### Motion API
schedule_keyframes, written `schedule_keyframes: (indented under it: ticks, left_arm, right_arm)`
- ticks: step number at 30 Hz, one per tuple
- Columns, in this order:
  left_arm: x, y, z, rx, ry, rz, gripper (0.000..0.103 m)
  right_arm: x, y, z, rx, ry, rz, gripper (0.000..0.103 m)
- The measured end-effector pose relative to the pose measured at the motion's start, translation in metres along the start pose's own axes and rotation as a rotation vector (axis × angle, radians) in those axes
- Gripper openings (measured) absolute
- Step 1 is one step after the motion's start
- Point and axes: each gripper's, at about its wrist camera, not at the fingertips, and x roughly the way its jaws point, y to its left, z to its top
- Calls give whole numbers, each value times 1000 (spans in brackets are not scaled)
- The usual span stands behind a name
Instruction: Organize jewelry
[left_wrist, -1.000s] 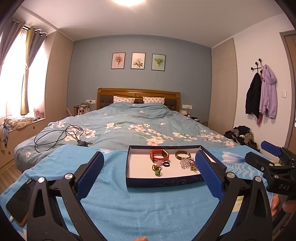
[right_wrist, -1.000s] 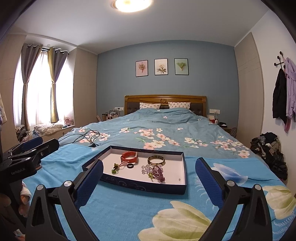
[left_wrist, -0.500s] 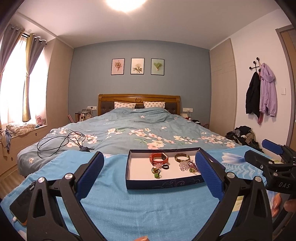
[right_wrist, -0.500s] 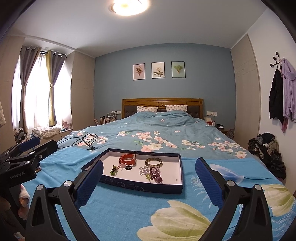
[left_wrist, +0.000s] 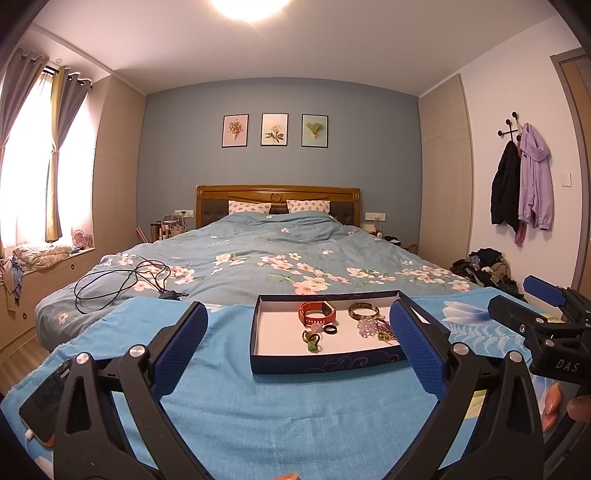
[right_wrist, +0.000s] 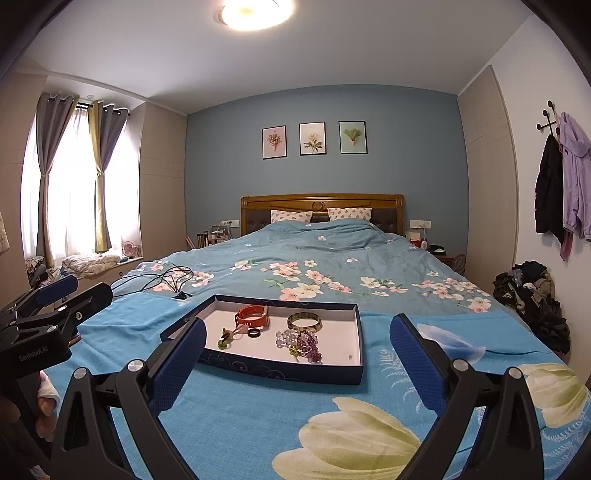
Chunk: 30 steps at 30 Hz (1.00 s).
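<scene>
Jewelry sits loose in a shallow rectangular box tray (right_wrist: 280, 373) with navy card walls, pale scrollwork on its front wall and a plain white floor, set on a bright blue woven cloth (right_wrist: 236, 417) printed with large cream flowers. Nearest to both cameras, the left gripper (left_wrist: 295, 343) and the right gripper (right_wrist: 297, 347) are each spread wide and grasp nothing; their fingers are black plastic with rivets, faced with ribbed dark-blue pads (left_wrist: 415, 347). Both hang just short of the tray, not touching it.

Inside the tray, a small green knotted piece (right_wrist: 224, 341) lies at the near left, with a plain black ring (right_wrist: 254, 333) just beside it. A tangle of clear and purple faceted beads (right_wrist: 301, 341) lies towards the right. Further back rest a red-orange rubbery watch band (right_wrist: 252, 315), curled in a loop, and a round mottled brown bangle (right_wrist: 304, 320).

A dark smartphone (left_wrist: 46, 397) lies flat at the cloth's left edge. Beyond it, a looped black cable (left_wrist: 122, 280) trails over a teal quilt (left_wrist: 280, 254) with pink blossoms, reaching back to a carved wooden headboard (left_wrist: 277, 194).
</scene>
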Motion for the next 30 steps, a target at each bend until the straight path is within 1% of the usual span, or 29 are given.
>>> schedule_keyframes:
  ticks: [30]
  left_arm:
    - [4, 3, -5, -12, 11, 10, 97]
  right_arm:
    - [1, -6, -2, 16, 8, -9, 96]
